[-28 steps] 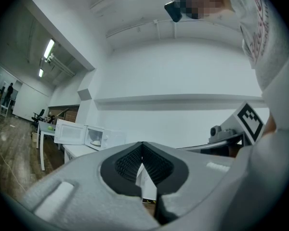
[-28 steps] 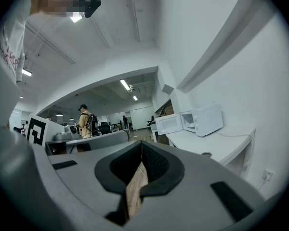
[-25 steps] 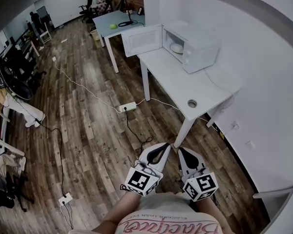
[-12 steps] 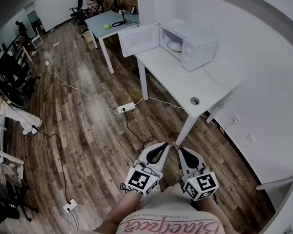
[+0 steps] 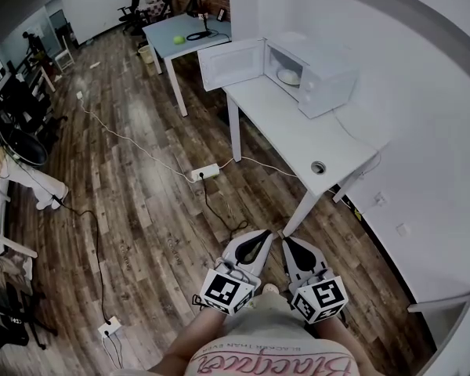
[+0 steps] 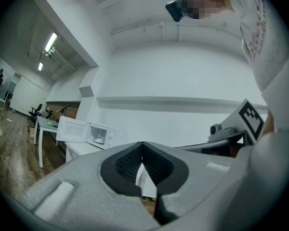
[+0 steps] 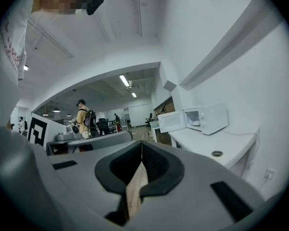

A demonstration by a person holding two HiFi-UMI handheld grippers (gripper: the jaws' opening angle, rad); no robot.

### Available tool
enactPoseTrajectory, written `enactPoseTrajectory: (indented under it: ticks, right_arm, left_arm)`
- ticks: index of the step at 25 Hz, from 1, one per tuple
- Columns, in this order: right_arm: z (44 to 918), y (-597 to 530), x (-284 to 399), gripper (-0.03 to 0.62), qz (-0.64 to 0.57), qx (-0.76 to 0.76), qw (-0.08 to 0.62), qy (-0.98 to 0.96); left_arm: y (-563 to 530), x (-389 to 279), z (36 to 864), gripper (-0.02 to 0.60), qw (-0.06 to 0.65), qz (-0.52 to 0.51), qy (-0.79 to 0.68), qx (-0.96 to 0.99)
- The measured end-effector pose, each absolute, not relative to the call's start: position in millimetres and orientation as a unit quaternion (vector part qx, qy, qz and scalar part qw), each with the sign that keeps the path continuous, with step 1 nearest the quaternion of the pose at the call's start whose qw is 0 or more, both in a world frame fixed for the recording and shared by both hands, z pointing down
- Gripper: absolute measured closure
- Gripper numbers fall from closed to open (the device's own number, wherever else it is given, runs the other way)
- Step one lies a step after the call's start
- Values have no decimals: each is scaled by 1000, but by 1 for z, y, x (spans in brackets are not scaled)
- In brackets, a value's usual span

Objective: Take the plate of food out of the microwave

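The head view shows the microwave [image 5: 321,81] at the far end of the white table [image 5: 282,128], beside the wall. Its door [image 5: 231,63] is swung open past the table's far left edge. The plate of food [image 5: 287,76] sits inside the cavity.

The left gripper [image 5: 268,234] and right gripper [image 5: 285,242] are held side by side, well short of the table's near corner. Both sets of jaws are closed together on nothing, as each gripper view confirms.

Only the head view shows the power strip [image 5: 205,172] on the floor. Only the right gripper view shows a person with a backpack [image 7: 83,118] in the far office. The cable hole [image 7: 216,153] near the table's near end is hidden in the left gripper view.

Since the earlier frames the head view's framing has swayed slightly. The door stays open and the plate stays inside.

The shirt [image 5: 282,363] lettering appears inverted and cannot be read reliably.
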State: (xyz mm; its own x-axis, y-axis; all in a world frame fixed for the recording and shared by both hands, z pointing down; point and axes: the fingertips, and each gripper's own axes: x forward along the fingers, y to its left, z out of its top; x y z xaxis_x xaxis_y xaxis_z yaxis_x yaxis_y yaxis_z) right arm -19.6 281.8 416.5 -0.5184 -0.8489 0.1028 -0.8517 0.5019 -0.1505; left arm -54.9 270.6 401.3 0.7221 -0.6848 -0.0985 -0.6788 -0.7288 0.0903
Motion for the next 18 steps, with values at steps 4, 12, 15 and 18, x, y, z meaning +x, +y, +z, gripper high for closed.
enactPoseTrajectory:
  ticks: [4, 12, 15, 18]
  right_arm:
    - [413, 272, -14, 582, 86, 484, 5, -871]
    - [409, 246, 20, 582, 86, 474, 1, -876]
    - [407, 239, 30, 582, 88, 471, 3, -878]
    - [404, 231, 41, 582, 88, 465, 0, -881]
  left_arm:
    - [261, -50, 400, 577, 24, -63, -376, 924]
    - [233, -22, 393, 577, 18, -66, -393, 917]
    - [223, -14, 389, 577, 21, -68, -401, 913]
    - [216, -4, 387, 577, 15, -64, -408, 911]
